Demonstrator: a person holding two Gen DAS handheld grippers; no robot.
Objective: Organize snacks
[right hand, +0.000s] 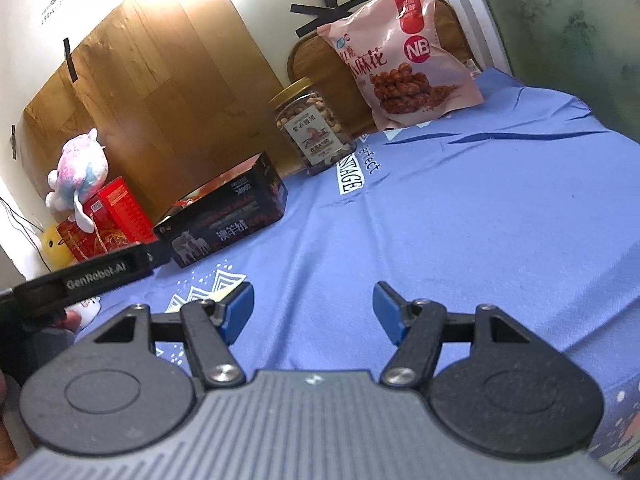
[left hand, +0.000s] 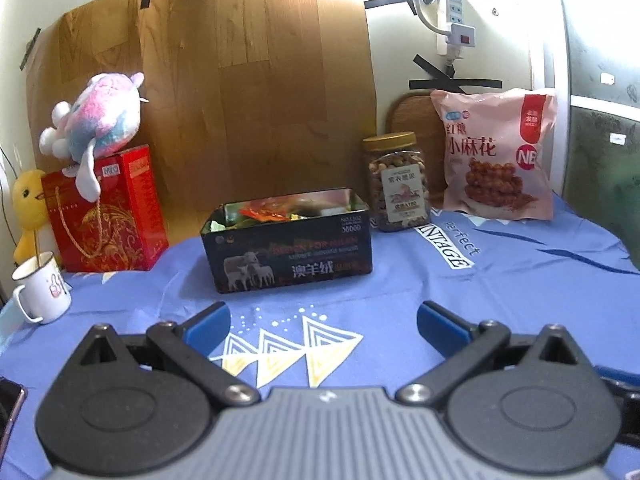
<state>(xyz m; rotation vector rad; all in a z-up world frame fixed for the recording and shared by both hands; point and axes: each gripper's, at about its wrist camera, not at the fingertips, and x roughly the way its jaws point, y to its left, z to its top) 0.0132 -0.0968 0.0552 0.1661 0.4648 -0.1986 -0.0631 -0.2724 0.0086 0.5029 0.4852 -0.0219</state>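
A black open tin box (left hand: 292, 252) stands on the blue cloth with snack packets (left hand: 264, 213) inside; it also shows in the right wrist view (right hand: 224, 216). A nut jar with a gold lid (left hand: 398, 182) (right hand: 312, 128) stands to its right. A pink snack bag (left hand: 498, 154) (right hand: 400, 48) leans upright at the back right. My left gripper (left hand: 322, 322) is open and empty, a short way in front of the tin. My right gripper (right hand: 312, 308) is open and empty over bare cloth, right of the tin.
A red gift box (left hand: 108, 216) with a plush toy (left hand: 96, 120) on top stands at the left, beside a yellow duck toy (left hand: 28, 208) and a white mug (left hand: 40, 288). A wooden board (left hand: 224, 80) backs the table. The left gripper's body (right hand: 92, 276) shows at the left of the right wrist view.
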